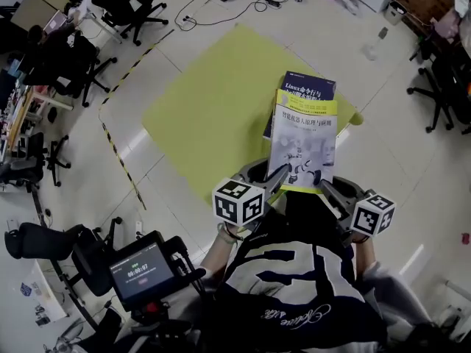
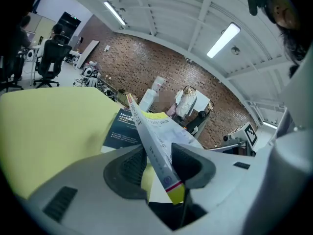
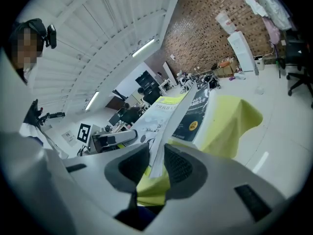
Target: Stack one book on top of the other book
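A white-and-yellow book (image 1: 303,142) hangs tilted above the near edge of the yellow-green table (image 1: 213,109), and I hold it from both sides. My left gripper (image 1: 277,176) is shut on its left edge near the lower corner; in the left gripper view the spine (image 2: 161,131) runs between the pads of that gripper (image 2: 155,168). My right gripper (image 1: 328,190) is shut on the opposite edge, and in the right gripper view the book's edge (image 3: 168,116) sits between the pads of this gripper (image 3: 157,164). A dark blue book (image 1: 309,84) lies flat on the table just beyond, partly covered by the held book. The dark book shows in both gripper views (image 2: 122,129) (image 3: 195,112).
Office chairs (image 1: 132,9) stand at the far left and another (image 1: 441,87) at the right. Yellow-black floor tape (image 1: 118,153) runs left of the table. A stand with a small screen (image 1: 140,271) is at my lower left. Cables (image 1: 221,6) and a bottle (image 1: 372,46) lie on the floor beyond.
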